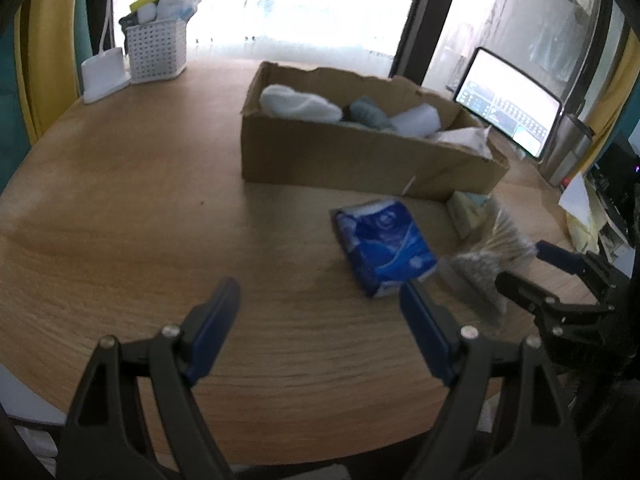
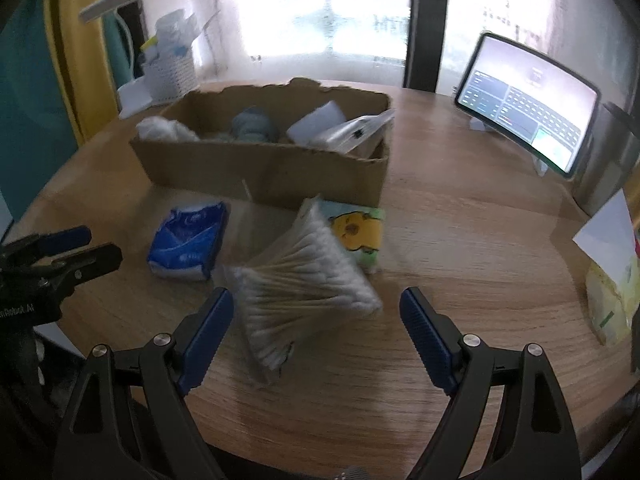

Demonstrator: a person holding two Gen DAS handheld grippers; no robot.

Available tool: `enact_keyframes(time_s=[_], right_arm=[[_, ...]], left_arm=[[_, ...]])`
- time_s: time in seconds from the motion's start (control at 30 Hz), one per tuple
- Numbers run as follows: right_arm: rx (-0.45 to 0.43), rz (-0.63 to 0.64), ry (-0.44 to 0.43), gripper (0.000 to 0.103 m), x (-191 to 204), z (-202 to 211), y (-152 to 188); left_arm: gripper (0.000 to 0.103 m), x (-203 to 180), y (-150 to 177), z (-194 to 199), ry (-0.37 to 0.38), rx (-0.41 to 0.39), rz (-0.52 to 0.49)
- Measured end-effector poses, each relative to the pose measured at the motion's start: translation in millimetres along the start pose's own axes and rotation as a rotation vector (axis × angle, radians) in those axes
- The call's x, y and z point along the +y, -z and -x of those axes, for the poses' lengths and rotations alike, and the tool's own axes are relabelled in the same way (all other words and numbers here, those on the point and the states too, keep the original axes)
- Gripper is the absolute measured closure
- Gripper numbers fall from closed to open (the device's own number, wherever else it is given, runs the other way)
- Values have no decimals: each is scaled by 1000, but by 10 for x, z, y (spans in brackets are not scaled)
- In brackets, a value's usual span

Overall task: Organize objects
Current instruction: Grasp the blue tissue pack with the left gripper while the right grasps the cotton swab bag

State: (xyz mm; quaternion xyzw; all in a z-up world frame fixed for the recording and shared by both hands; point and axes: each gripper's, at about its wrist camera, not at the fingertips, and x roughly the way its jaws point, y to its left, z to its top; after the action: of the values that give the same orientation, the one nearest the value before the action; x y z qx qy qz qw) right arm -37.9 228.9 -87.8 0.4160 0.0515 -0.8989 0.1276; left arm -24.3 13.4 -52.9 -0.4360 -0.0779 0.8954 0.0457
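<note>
Both tools spread: right tool (image 2: 316, 320) straddles the cotton-swab bag (image 2: 304, 292); left tool (image 1: 320, 316) hovers near the blue packet (image 1: 384, 248) mid-counter (image 1: 120, 220).

Background fixtures on the round wooden bench (image 1: 120, 216)

A lit tablet screen on a stand (image 2: 528, 118) stands far right; a white perforated plastic basket (image 1: 156, 50) stands far left, beside a white lamp base (image 1: 104, 76).

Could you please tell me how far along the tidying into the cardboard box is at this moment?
Partly done: the open brown cardboard box already holds several white and grey items. Nothing is in hand; the left gripper and right gripper are both open. Still on the round wooden table: the blue tissue packet, the clear bag of cotton swabs and the green-and-yellow packet.
</note>
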Motion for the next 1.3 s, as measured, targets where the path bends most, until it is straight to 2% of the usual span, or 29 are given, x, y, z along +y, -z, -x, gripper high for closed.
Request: enact_keyframes(time_s=[0.43, 0.63, 0.73, 0.77, 0.83, 0.9, 1.1, 1.3], right_arm=[[19, 130, 70, 14, 268, -220, -11], [51, 117, 47, 12, 240, -317, -1], [59, 74, 9, 13, 165, -326, 3], [64, 57, -8, 15, 141, -327, 8], [65, 41, -53, 29, 108, -314, 8], [54, 65, -59, 36, 121, -289, 18], [30, 69, -98, 42, 71, -192, 9], [-16, 55, -103, 44, -70, -34, -83]], left_arm=[[20, 135, -18, -112, 11, 24, 16], [20, 42, -58, -137, 17, 27, -19], [20, -19, -84, -157, 19, 31, -39], [20, -40, -91, -166, 18, 32, -45], [20, -94, -110, -190, 17, 37, -59], [20, -141, -134, -218, 15, 38, -71], [20, -282, -234, -290, 43, 50, -86], [20, -404, -314, -415, 31, 73, -118]])
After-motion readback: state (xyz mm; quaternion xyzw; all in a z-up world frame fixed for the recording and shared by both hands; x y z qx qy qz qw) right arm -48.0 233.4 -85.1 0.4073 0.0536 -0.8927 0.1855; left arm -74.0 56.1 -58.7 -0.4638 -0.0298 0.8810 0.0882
